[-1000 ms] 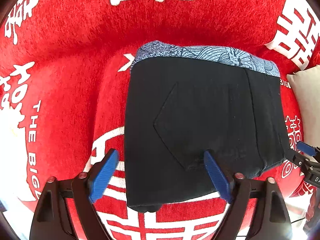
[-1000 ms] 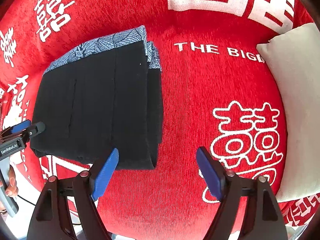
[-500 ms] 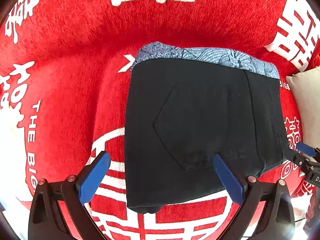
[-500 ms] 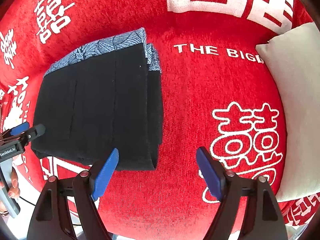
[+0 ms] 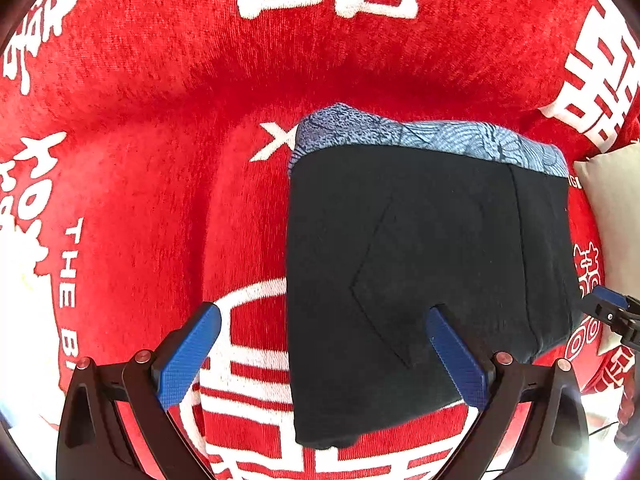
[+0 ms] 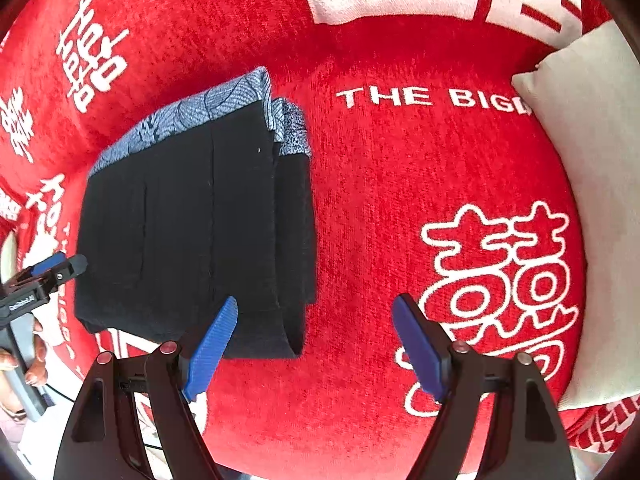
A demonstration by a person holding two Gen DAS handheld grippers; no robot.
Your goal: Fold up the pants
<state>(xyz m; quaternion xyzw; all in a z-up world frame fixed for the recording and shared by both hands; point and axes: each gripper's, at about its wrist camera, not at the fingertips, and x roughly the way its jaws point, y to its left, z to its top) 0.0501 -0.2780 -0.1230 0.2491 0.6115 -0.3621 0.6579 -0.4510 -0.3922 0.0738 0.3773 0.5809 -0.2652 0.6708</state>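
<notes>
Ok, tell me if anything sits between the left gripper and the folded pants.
Nothing visible does. The left gripper stands open right over the near left edge of the black pants on the red cover; the cushion lies off at the far side.

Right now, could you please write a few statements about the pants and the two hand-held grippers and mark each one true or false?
1. The black pants lie folded into a compact stack on the red blanket. True.
2. The left hand-held gripper is clamped shut on the pants. False: its jaws stand wide open, gripping nothing.
3. A blue patterned lining shows along the stack's far edge. True.
4. The right hand-held gripper holds the cream pillow. False: it is open and empty; the pillow lies apart, at the right.
5. The pants lie spread out flat, unfolded. False: several layers are stacked.
</notes>
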